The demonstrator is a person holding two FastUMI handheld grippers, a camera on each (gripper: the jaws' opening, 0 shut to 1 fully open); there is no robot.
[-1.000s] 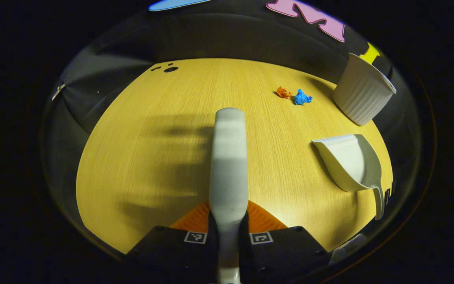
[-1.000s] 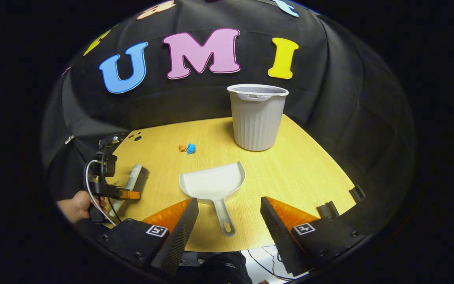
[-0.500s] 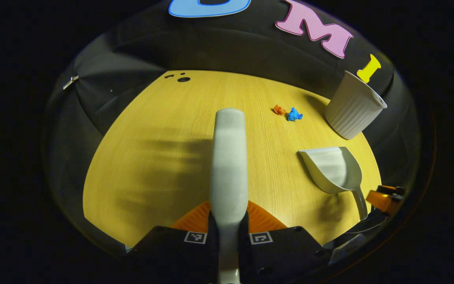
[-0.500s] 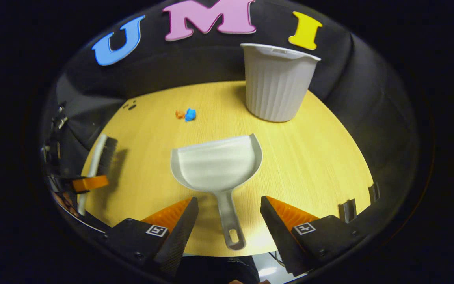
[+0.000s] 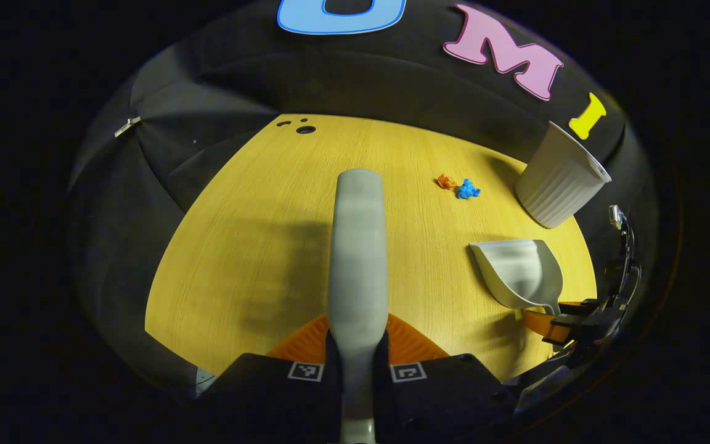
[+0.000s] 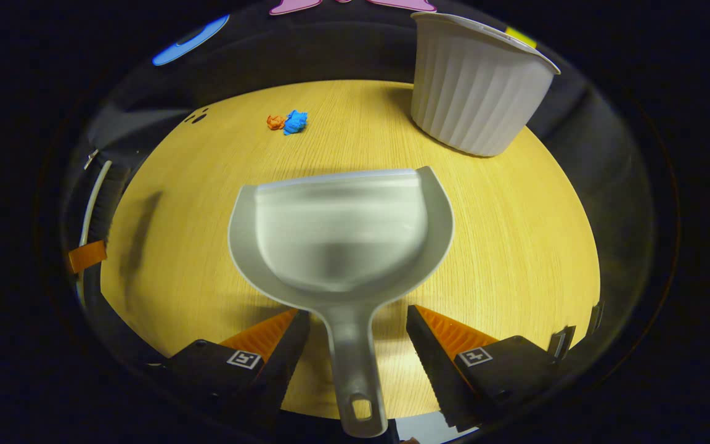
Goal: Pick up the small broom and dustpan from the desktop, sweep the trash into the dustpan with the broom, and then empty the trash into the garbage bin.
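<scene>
1. On the wooden desktop (image 6: 515,246), seen in the right gripper view, the grey dustpan (image 6: 339,231) lies flat with its handle pointing back between the fingers of the right gripper (image 6: 358,345); those fingers stand spread to either side of the handle and do not press on it, so the dustpan is not yet picked up
2. In the left gripper view, the left gripper (image 5: 356,354) is clamped on the handle of the small broom (image 5: 356,246), which runs forward from between its fingers; the broom looks lifted clear of the desktop, judging by the shadow under it, though I cannot be sure, and its bristles are hidden beneath the back
3. The right gripper view also catches the broom (image 6: 99,197) at the far left edge with dark bristles showing, and the left gripper view catches the right gripper (image 5: 567,320) just behind the dustpan (image 5: 518,274)
4. The trash, one orange paper scrap (image 6: 275,122) and one blue paper scrap (image 6: 296,121), lies side by side and touching, toward the far side of the desktop, well apart from both tools and untouched
5. The ribbed grey garbage bin (image 6: 475,86) stands upright at the far right of the desktop, beyond the dustpan
6. As I judge it, one half of the pick-up is done: broom in hand. Left to do: close on the dustpan handle, lift it, carry both tools to the scraps, sweep them in, and tip the dustpan over the bin
</scene>
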